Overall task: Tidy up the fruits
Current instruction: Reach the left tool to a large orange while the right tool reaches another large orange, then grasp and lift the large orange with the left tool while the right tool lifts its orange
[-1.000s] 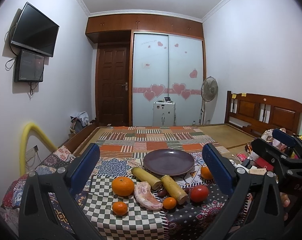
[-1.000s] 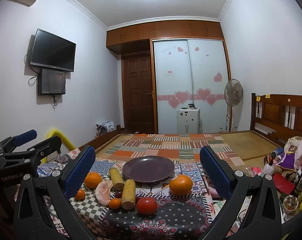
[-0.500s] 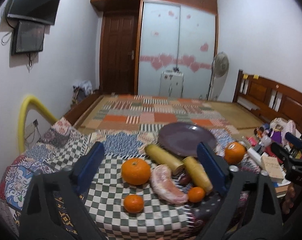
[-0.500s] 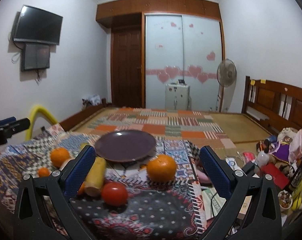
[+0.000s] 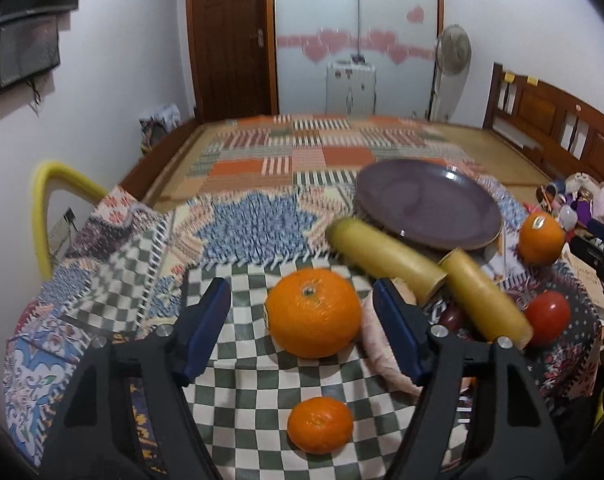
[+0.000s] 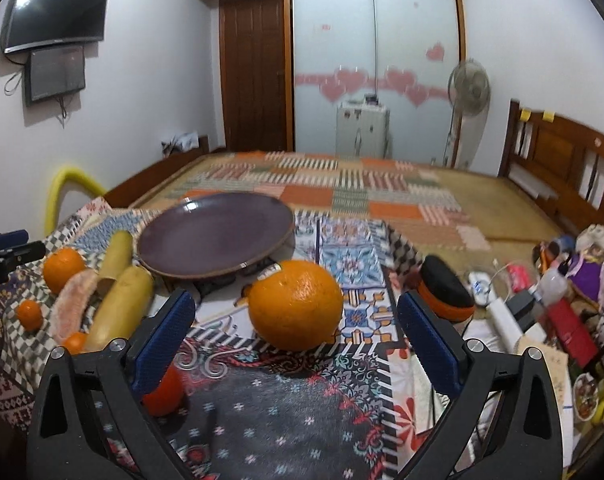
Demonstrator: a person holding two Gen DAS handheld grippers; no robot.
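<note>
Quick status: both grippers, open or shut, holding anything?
Left gripper: open, holding nothing, jaws either side of the large orange.
Right gripper: open, holding nothing, the stickered orange between the jaws.

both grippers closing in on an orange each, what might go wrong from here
1. The left gripper is open around the big orange, but its right finger sits against the pink peeled fruit and may squash or shove it.
2. The right gripper frames the other orange; it is round and could roll off the cloth edge if nudged.
</note>
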